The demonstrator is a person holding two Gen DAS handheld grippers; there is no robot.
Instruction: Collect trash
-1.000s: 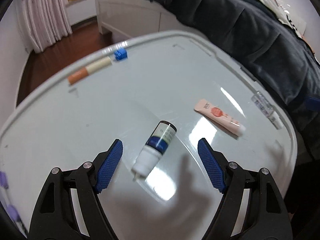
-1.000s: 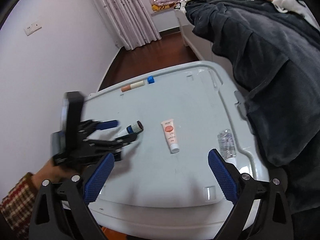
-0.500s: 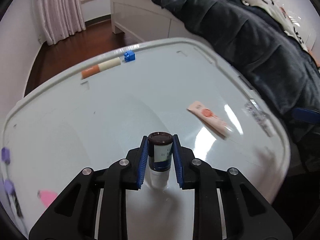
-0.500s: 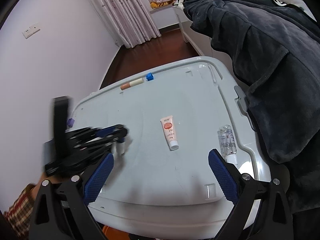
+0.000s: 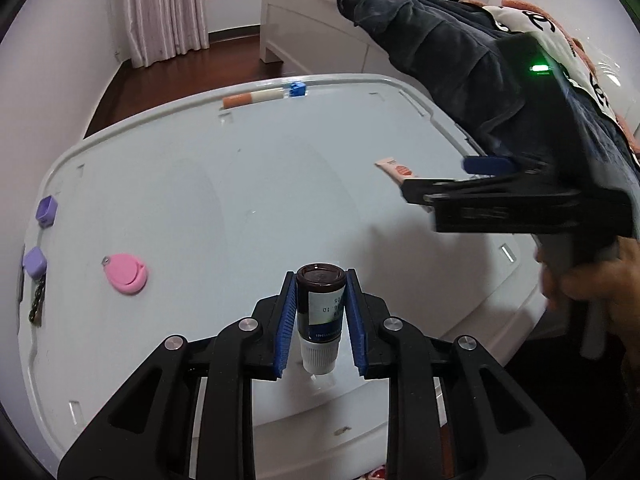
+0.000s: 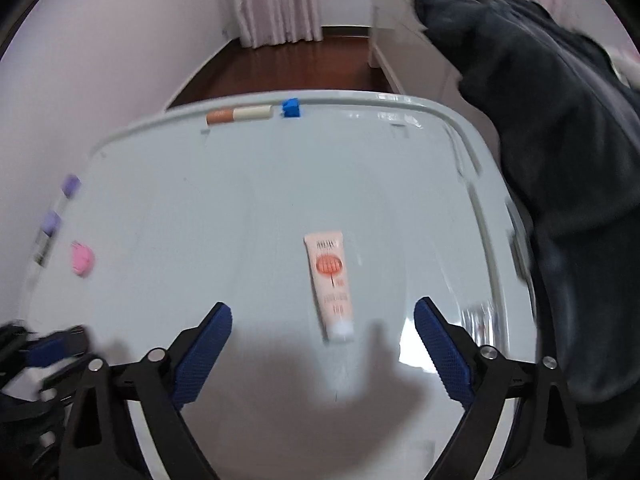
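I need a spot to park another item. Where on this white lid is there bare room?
The widest bare patch on the lid lies between the pink disc, the orange-and-cream stick and the peach tube. The left rim is crowded with purple pieces; the right gripper hangs over the tube.

The left gripper [image 5: 320, 312] clamps a small dark bottle [image 5: 321, 309] between its blue pads, white cap toward the camera, above the pale grey lid [image 5: 200, 200]. The right gripper [image 5: 486, 172] reaches in over a peach tube [image 5: 394, 168]; a pink disc [image 5: 126, 273] lies left
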